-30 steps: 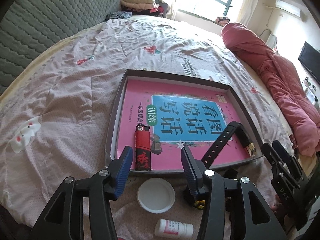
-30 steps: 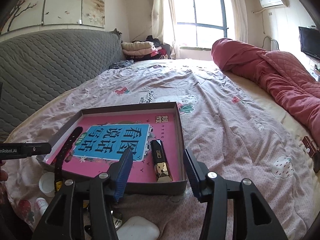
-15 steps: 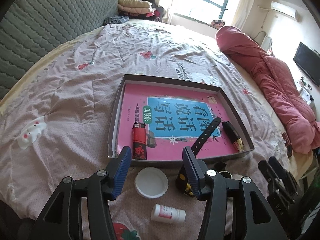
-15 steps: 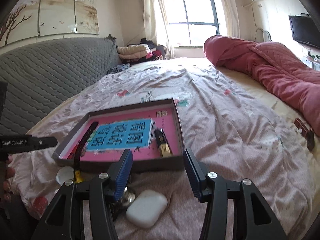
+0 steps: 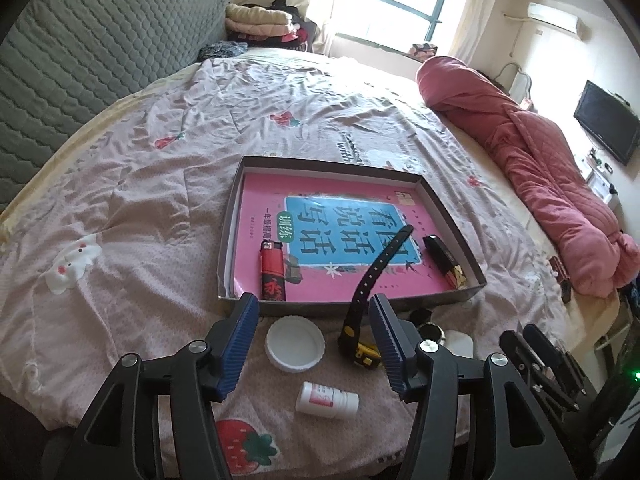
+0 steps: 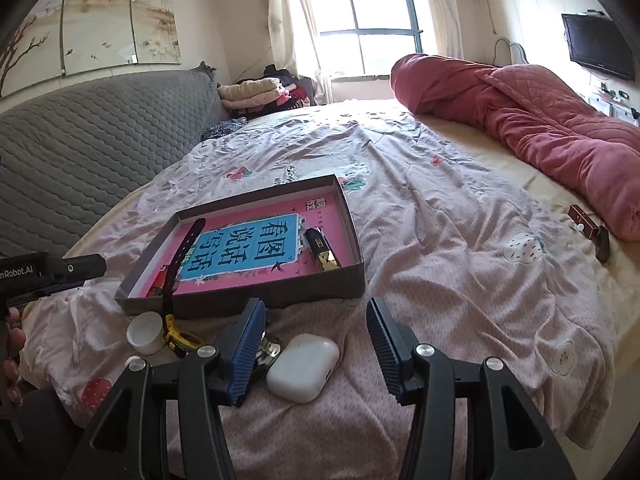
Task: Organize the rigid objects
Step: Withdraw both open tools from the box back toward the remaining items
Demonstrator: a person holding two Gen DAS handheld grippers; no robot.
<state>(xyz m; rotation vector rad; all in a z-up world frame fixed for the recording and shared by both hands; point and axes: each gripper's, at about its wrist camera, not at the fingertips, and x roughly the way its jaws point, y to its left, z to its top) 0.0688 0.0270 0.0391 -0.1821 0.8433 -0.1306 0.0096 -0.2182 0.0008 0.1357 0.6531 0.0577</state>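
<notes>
Left gripper (image 5: 312,312) jaws wide, just been opening, empty, over white lid (image 5: 295,343). Right gripper (image 6: 316,320) wide, empty, above white earbud case (image 6: 303,366). Shallow box (image 5: 472,276) beyond: red lighter (image 5: 273,268), black-gold lighter (image 5: 443,261) inside. Black strap (image 5: 376,268) over near wall, lower end half hidden. Shiny object (image 6: 269,350) behind left finger, unidentifiable.

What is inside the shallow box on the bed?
Inside the box lie a pink book, a red lighter, a black-and-gold lighter and part of a black strap. Anything under the book is hidden.

Bright window (image 6: 362,32) glare, fisheye-warped edges.
</notes>
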